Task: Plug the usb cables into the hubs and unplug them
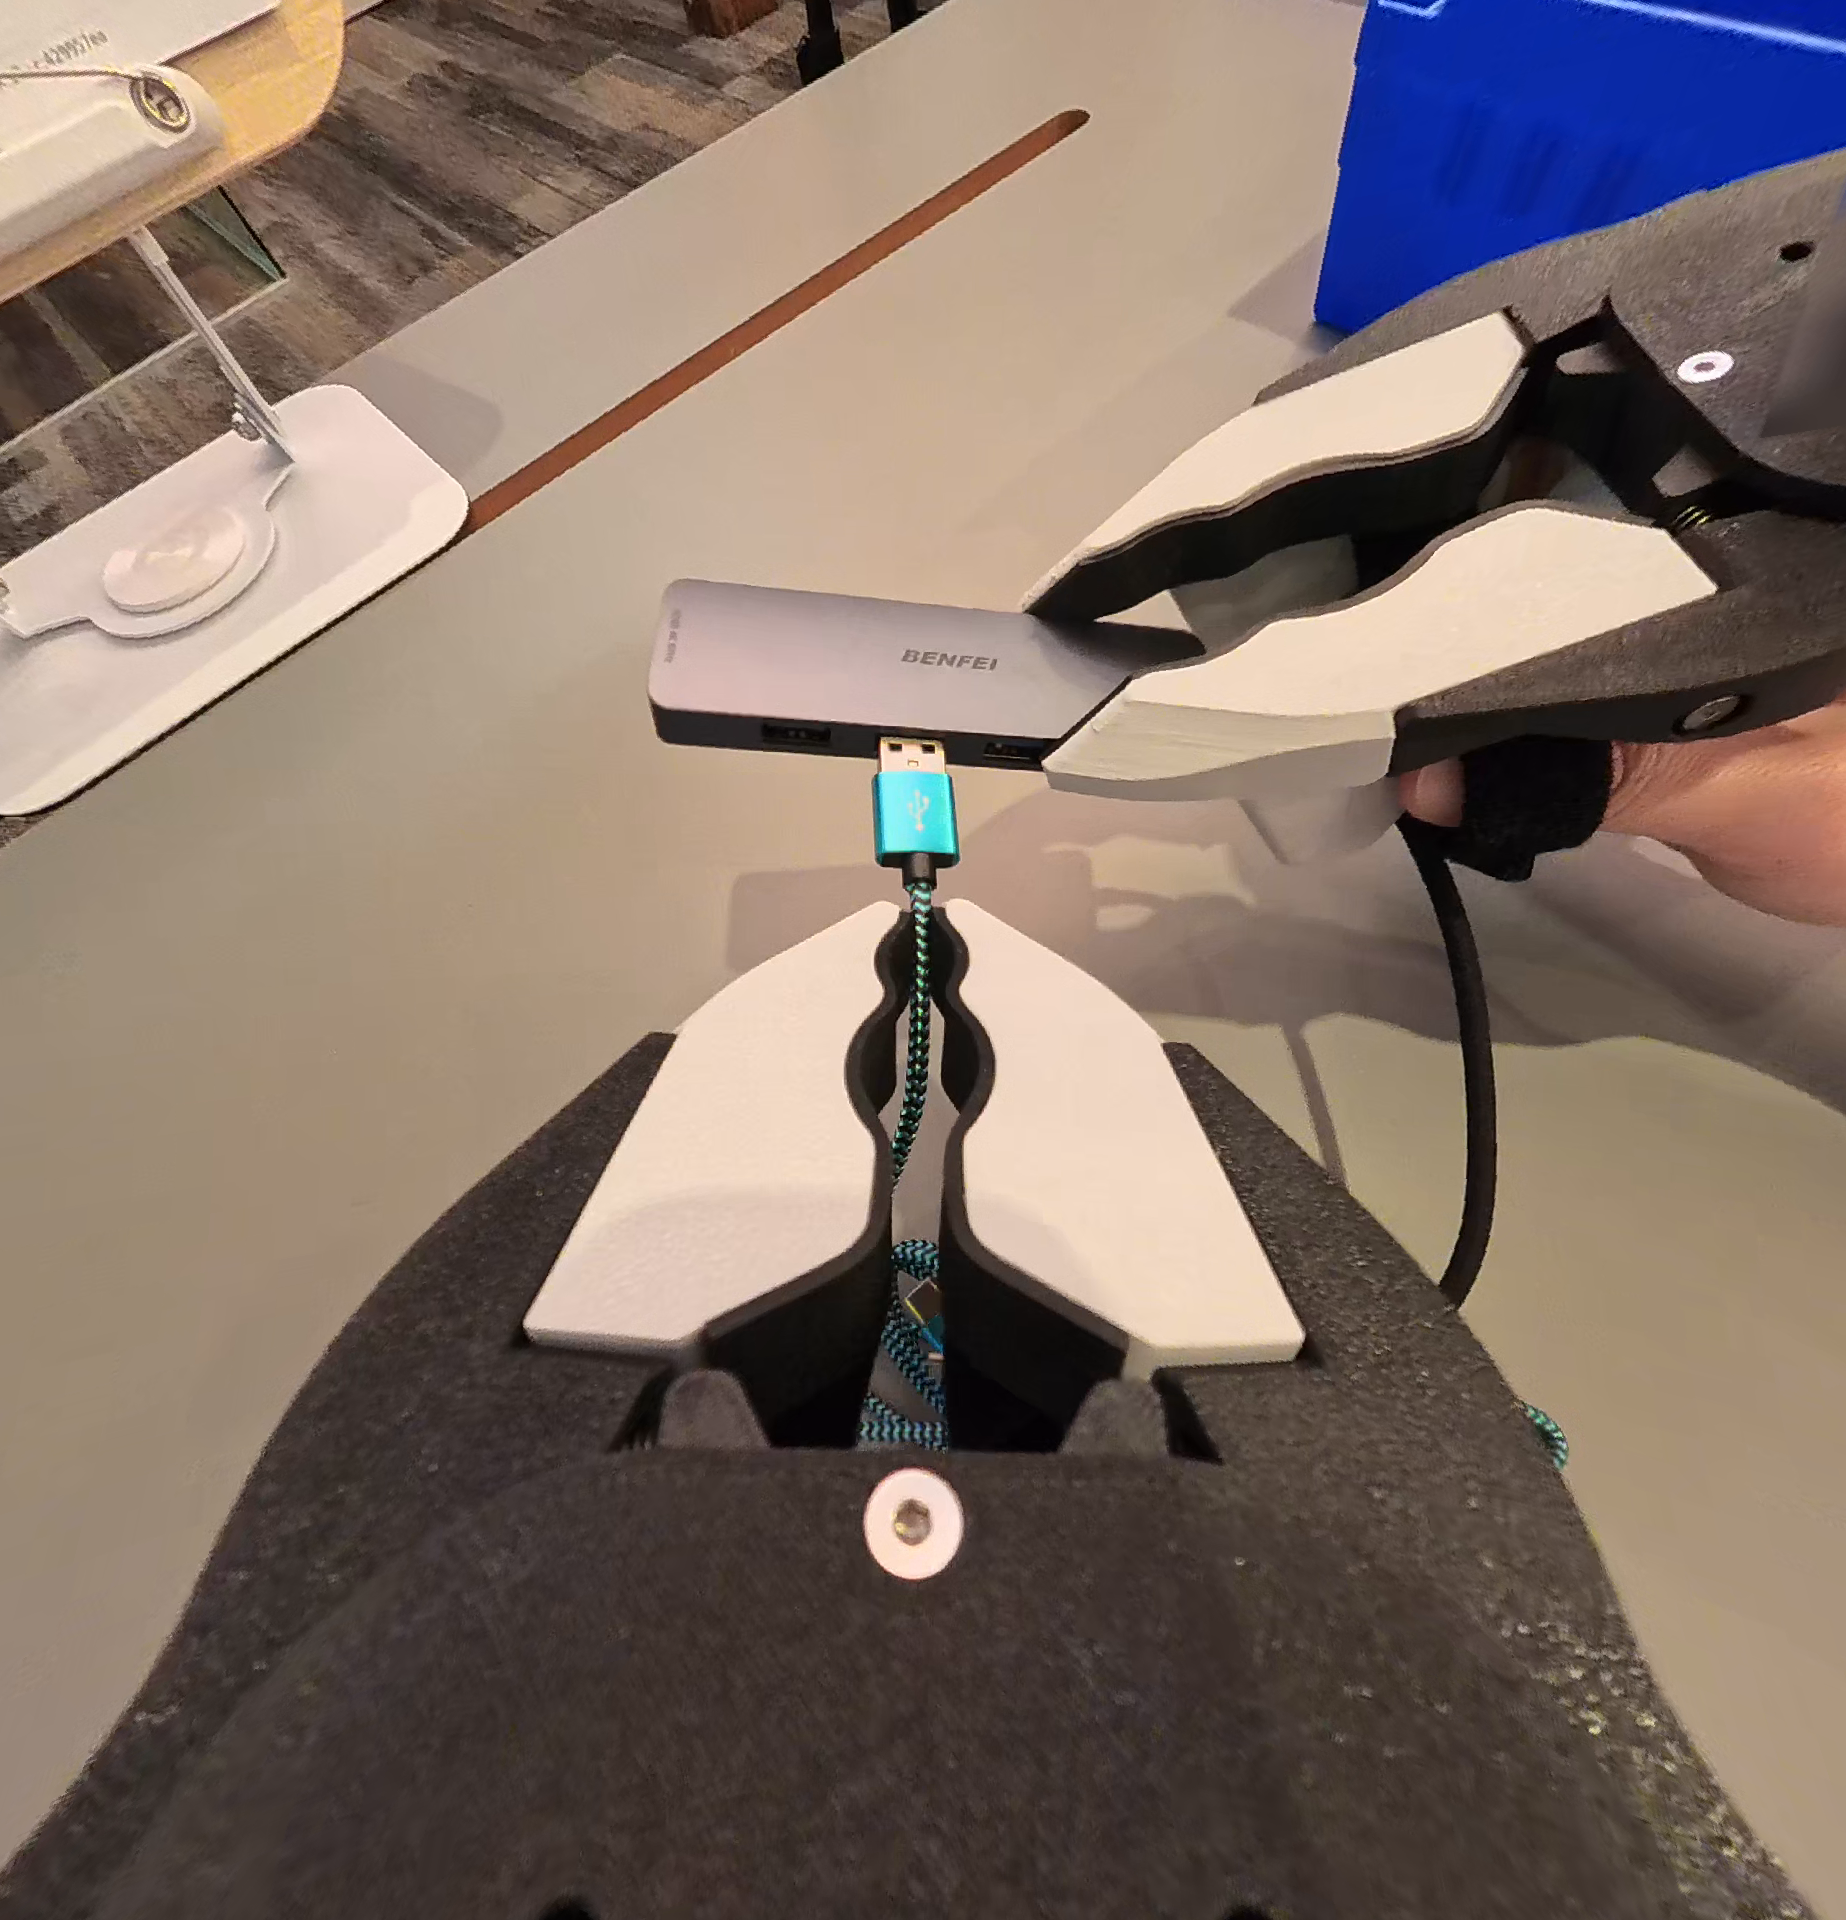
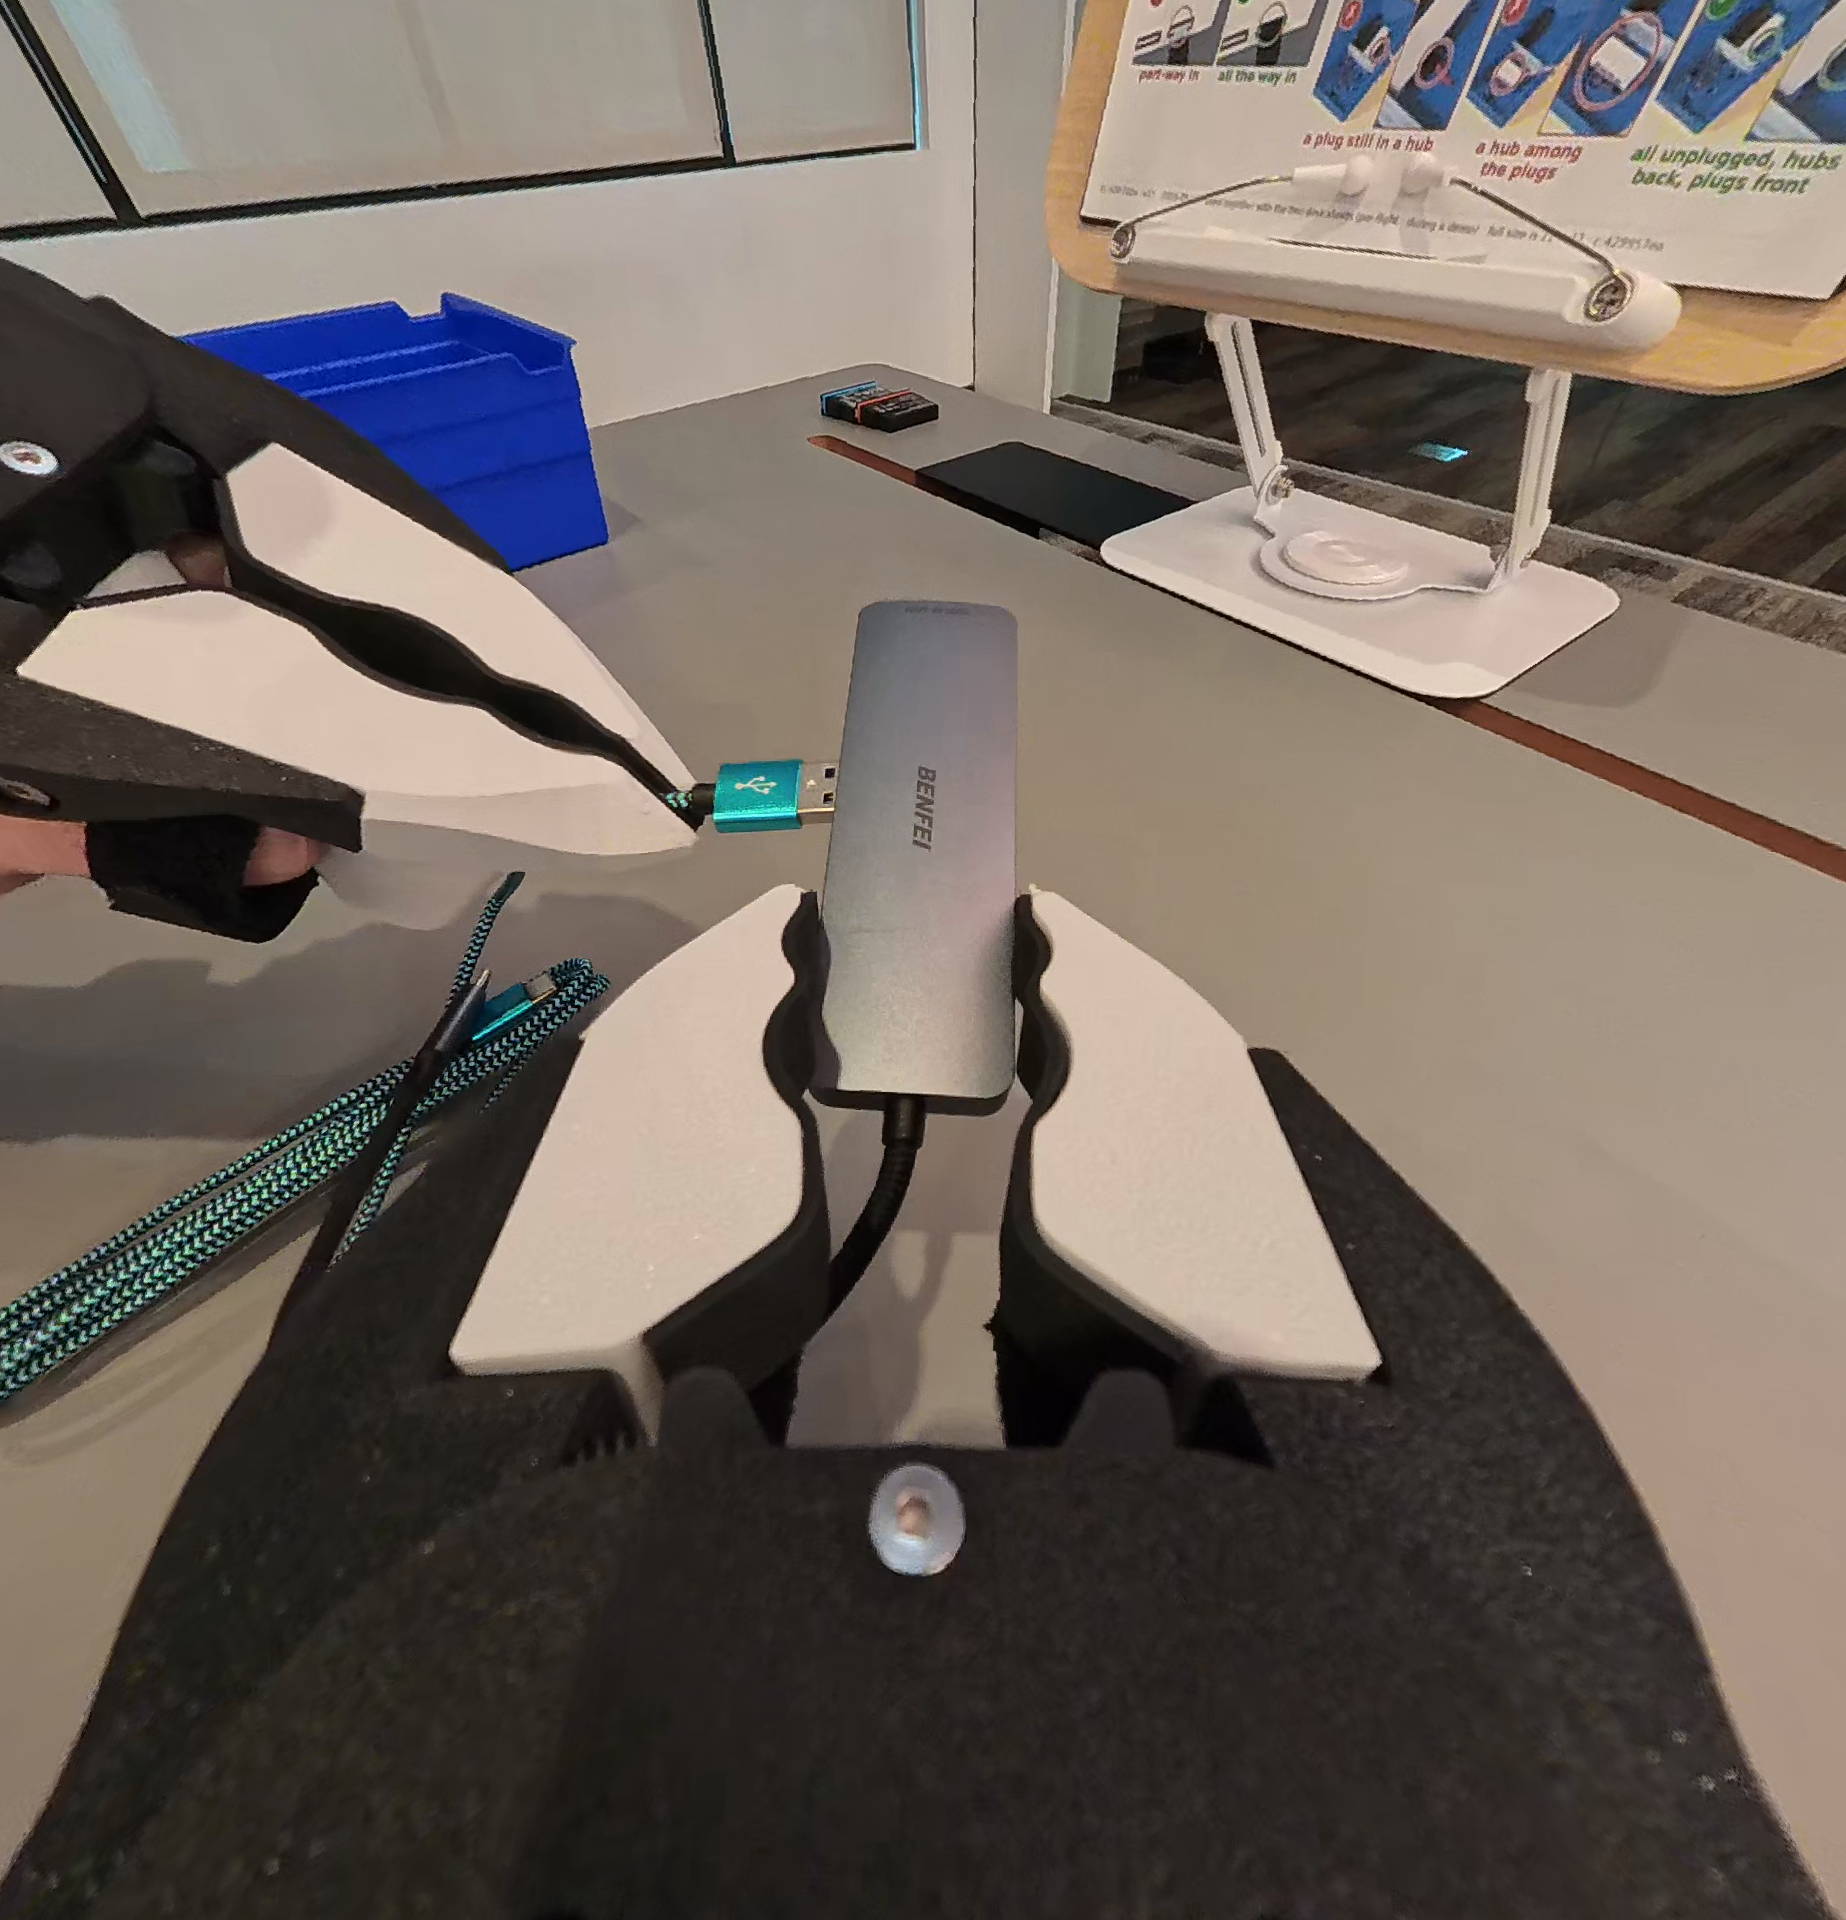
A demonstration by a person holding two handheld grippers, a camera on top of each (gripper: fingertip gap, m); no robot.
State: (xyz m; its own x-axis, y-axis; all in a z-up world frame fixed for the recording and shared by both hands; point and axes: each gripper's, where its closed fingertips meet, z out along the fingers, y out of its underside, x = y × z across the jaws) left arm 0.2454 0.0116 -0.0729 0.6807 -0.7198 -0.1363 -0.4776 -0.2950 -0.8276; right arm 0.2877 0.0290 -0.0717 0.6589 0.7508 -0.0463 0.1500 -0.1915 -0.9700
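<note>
Right gripper [image 2: 914,935] fingers clamp the grey hub [image 2: 924,831] by its near end, lifted off the table [image 2: 1314,1039]. Left gripper [image 1: 924,914] fingers pinch the braided cable [image 1: 919,1039] behind the teal plug [image 1: 916,816], tip at the middle port. Cable looks floppy; better to grip the rigid plug shell.

- The left wrist view sits just behind the left gripper [image 1: 924,914], looking forward and down along its fingers at the grey worktop [image 1: 275,1039], very close.
- It faces the hub [image 1: 877,665] from its port side; the right gripper [image 1: 1106,686] enters from the right edge.
- The right wrist view sits behind the right gripper [image 2: 919,904], looking down the hub's [image 2: 924,831] length, with the left gripper [image 2: 680,805] entering from the left.
- The two views cross at roughly a right angle.
- Both share the hub, the plug [image 1: 916,816] [image 2: 758,795], the blue bin [image 1: 1584,156] [image 2: 431,416] and the white stand [image 1: 212,551] [image 2: 1366,582].
</note>
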